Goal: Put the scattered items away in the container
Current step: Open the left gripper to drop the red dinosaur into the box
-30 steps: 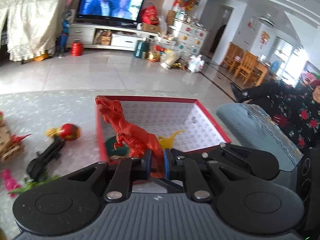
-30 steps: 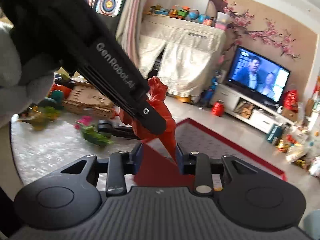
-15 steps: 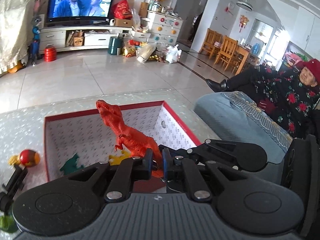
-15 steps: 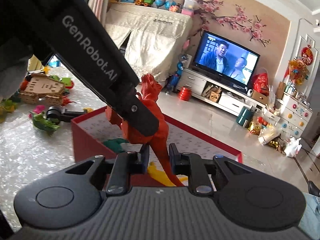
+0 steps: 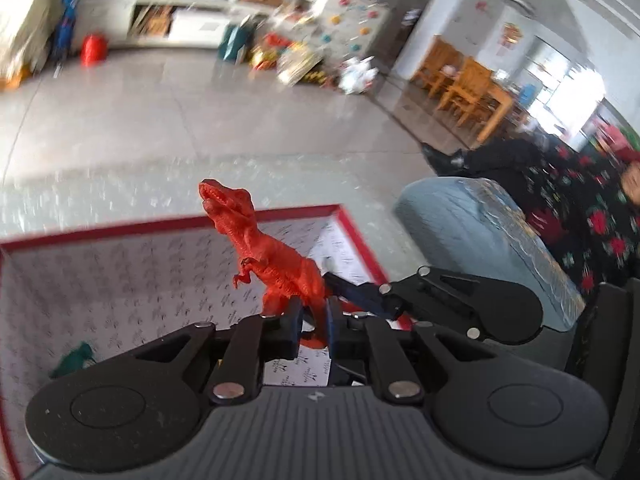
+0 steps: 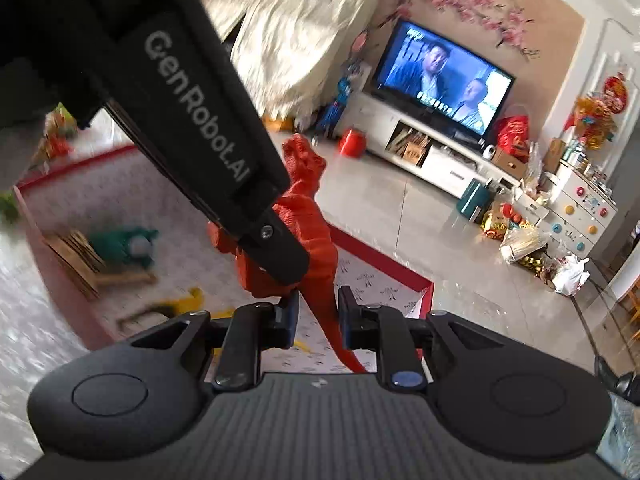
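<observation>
A red toy dinosaur (image 5: pixel 276 264) stands upright over the red-rimmed box (image 5: pixel 240 218). My left gripper (image 5: pixel 312 316) is shut on its rear body. In the right wrist view the dinosaur (image 6: pixel 308 216) shows its tail hanging between the fingers of my right gripper (image 6: pixel 319 308), which stand a little apart from the tail. The left gripper's black body crosses the right wrist view from the upper left. A green toy (image 5: pixel 74 364) lies on the box floor; green (image 6: pixel 124 242) and yellow (image 6: pixel 188 300) toys and a wooden piece (image 6: pixel 76 252) show there too.
A blue-grey cushion (image 5: pixel 480 240) lies right of the box. A seated person in floral clothes (image 5: pixel 592 208) is at far right. More toys (image 6: pixel 56 132) lie on the table left of the box. The TV (image 6: pixel 440 76) stands beyond the floor.
Both grippers have moved further over the box with the dinosaur. The right gripper's fingers have opened wider around the tail. The scattered toys have slid out of the left wrist view.
</observation>
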`<action>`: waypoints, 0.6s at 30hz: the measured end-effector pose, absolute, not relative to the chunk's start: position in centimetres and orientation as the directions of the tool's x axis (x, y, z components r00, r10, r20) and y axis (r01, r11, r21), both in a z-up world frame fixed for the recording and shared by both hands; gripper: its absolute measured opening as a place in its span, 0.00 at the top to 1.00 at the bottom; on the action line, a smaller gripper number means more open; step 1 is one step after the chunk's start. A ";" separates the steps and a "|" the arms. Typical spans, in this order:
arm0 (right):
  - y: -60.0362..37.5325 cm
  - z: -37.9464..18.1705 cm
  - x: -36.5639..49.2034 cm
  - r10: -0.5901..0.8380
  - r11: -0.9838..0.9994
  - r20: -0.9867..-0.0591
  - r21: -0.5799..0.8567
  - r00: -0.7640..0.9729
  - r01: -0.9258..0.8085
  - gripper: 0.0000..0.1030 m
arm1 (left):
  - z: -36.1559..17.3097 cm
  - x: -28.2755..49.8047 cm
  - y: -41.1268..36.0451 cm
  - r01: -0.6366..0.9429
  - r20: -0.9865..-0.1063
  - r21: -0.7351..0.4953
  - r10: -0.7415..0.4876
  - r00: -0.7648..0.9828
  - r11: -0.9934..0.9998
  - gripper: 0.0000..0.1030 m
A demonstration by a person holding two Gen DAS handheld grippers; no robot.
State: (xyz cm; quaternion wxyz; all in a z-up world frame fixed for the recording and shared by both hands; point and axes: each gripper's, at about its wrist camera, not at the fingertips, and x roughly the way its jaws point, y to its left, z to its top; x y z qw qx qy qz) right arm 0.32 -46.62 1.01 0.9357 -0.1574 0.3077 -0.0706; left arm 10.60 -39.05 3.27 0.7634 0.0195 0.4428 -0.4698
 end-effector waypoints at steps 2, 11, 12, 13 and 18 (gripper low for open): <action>-47.7 0.1 2.2 -0.236 0.943 -0.606 -0.332 0.760 0.027 0.78 | 2.0 11.7 -39.5 0.702 -0.720 -0.408 -0.678 0.146 0.584 0.80; -49.1 -0.5 0.8 -0.297 0.955 -0.573 -0.195 0.764 0.224 0.64 | 0.7 13.6 -36.7 0.629 -0.722 -0.496 -0.687 0.083 0.598 0.55; -49.2 -0.4 0.6 -0.307 0.952 -0.566 -0.178 0.765 0.250 0.63 | 0.8 13.5 -36.0 0.626 -0.718 -0.502 -0.691 0.082 0.596 0.55; -49.5 -0.3 0.4 -0.318 0.948 -0.557 -0.165 0.767 0.273 0.58 | 1.0 13.1 -35.7 0.628 -0.713 -0.503 -0.695 0.087 0.594 0.55; -49.0 1.7 -2.2 -0.280 0.958 -0.495 -0.095 0.822 0.269 0.55 | 2.3 10.7 -31.1 0.644 -0.679 -0.503 -0.724 0.117 0.576 0.55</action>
